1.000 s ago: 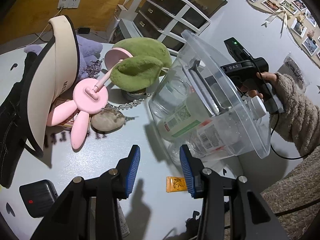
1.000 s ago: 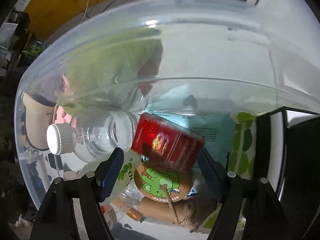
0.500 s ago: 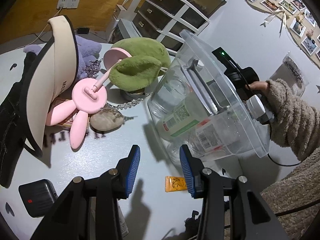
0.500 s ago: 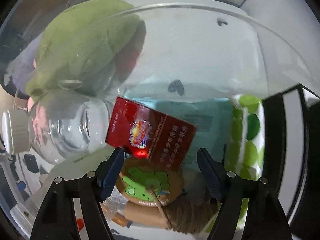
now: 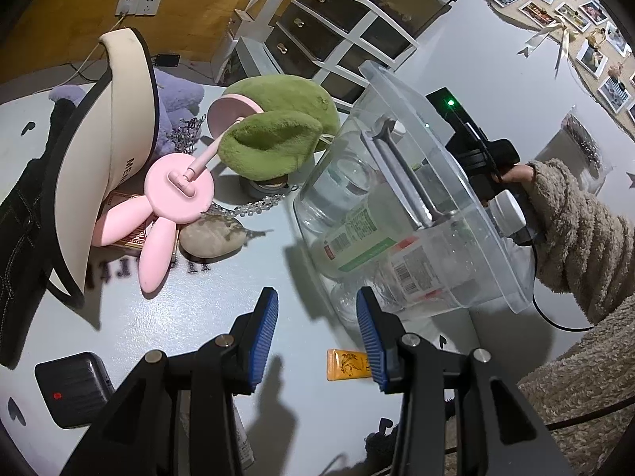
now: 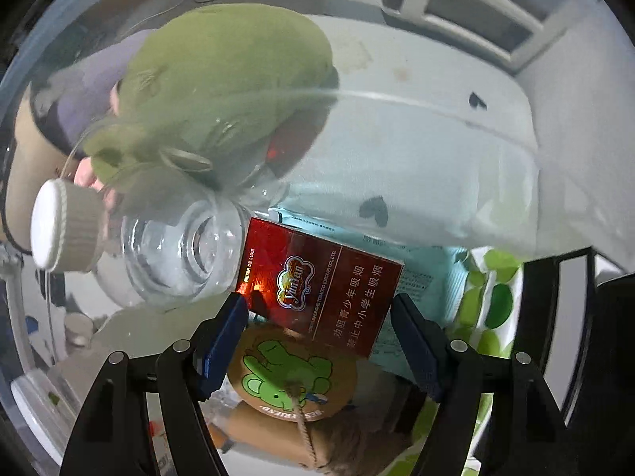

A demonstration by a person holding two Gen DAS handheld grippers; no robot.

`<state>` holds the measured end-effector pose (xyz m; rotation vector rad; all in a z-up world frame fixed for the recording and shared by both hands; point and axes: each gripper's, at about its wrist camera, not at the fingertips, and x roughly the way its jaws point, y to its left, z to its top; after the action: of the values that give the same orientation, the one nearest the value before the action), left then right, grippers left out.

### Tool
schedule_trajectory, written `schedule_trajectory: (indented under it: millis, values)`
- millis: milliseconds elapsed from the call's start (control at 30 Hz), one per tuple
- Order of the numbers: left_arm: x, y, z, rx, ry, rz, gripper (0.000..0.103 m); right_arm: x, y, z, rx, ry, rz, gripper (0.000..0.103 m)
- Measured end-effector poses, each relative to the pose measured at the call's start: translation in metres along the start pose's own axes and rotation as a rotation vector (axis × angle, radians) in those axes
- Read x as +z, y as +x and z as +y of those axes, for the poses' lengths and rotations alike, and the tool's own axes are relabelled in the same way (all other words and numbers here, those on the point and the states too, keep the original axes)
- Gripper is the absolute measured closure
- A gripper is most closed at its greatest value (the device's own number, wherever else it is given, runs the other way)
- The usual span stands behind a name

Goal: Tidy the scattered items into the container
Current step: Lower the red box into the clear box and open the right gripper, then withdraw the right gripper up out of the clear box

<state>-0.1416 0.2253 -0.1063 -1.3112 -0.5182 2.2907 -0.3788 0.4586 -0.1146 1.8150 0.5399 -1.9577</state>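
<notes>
A clear plastic container [image 5: 456, 198] stands on the pale table, with bottles inside. My right gripper [image 6: 317, 337] reaches into it, jaws wide open. A red cigarette pack [image 6: 321, 285] lies between and just beyond its fingers, resting on a clear bottle with a white cap [image 6: 166, 254], a round tag with a green bear [image 6: 289, 369] and a pale blue packet [image 6: 420, 273]. My left gripper [image 5: 317, 329] is open and empty, low over the table beside the container. An orange sachet [image 5: 347, 365] lies on the table just under it.
On the table left of the container are a green plush [image 5: 274, 135], a pink rabbit-shaped fan [image 5: 174, 198], a grey stone [image 5: 210, 238], a crystal chain [image 5: 258, 206], a cream visor cap [image 5: 107, 158] and a black box [image 5: 73, 382]. A white drawer unit [image 5: 349, 51] stands behind.
My right gripper has pushed deeper into the container. The red pack, held a second ago, now lies loose ahead of the open fingers. My left gripper has not moved.
</notes>
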Motion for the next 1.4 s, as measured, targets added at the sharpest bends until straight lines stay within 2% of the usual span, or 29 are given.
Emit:
schedule_trajectory:
  millis: [67, 167, 267, 333, 367, 400, 533, 567, 600, 733, 800, 867, 967, 1233, 1333, 1400]
  values:
    - [0.000, -0.002, -0.001, 0.004, 0.002, -0.006, 0.062, -0.003, -0.005, 0.004, -0.031, -0.011, -0.022, 0.028]
    - [0.000, -0.007, -0.002, 0.012, 0.004, -0.023, 0.043, -0.007, -0.008, 0.021, -0.091, -0.031, -0.062, 0.028]
    - [-0.001, -0.013, -0.006, 0.014, 0.017, -0.039, 0.042, -0.008, -0.015, 0.024, -0.111, -0.011, -0.087, 0.027]
    - [-0.001, -0.017, -0.009, 0.034, 0.032, -0.050, 0.035, -0.014, -0.030, 0.021, -0.112, 0.020, -0.120, 0.028]
    - [-0.002, -0.020, -0.012, 0.054, 0.042, -0.061, 0.026, -0.018, -0.040, 0.020, -0.107, 0.044, -0.149, 0.027]
    - [-0.003, -0.023, -0.014, 0.068, 0.049, -0.074, 0.022, -0.024, -0.053, 0.018, -0.097, 0.079, -0.189, 0.027]
    - [-0.006, -0.032, -0.021, 0.120, 0.068, -0.112, 0.015, -0.055, -0.108, 0.017, -0.071, 0.207, -0.398, 0.026]
    - [-0.007, -0.034, -0.022, 0.135, 0.070, -0.122, 0.012, -0.066, -0.122, 0.020, -0.068, 0.239, -0.448, 0.011]
    - [-0.008, -0.037, -0.023, 0.150, 0.073, -0.134, 0.011, -0.074, -0.131, 0.021, -0.071, 0.256, -0.484, 0.000]
    - [-0.013, -0.046, -0.027, 0.179, 0.089, -0.158, 0.010, -0.107, -0.153, 0.038, -0.163, 0.294, -0.682, 0.000]
    - [-0.016, -0.051, -0.030, 0.194, 0.103, -0.178, 0.010, -0.119, -0.151, 0.049, -0.203, 0.312, -0.751, 0.000]
    - [-0.019, -0.056, -0.033, 0.205, 0.113, -0.201, 0.010, -0.137, -0.168, 0.062, -0.229, 0.341, -0.812, 0.000]
    - [-0.023, -0.065, -0.037, 0.224, 0.128, -0.231, 0.010, -0.162, -0.177, 0.077, -0.232, 0.423, -0.900, 0.000]
    - [-0.034, -0.086, -0.036, 0.328, 0.122, -0.309, 0.010, -0.221, -0.172, 0.122, -0.199, 0.628, -1.009, 0.000]
    - [-0.041, -0.094, -0.034, 0.388, 0.107, -0.328, 0.010, -0.235, -0.164, 0.139, -0.187, 0.658, -1.022, 0.000]
    - [-0.045, -0.100, -0.033, 0.396, 0.113, -0.339, 0.010, -0.239, -0.156, 0.149, -0.185, 0.654, -1.012, 0.000]
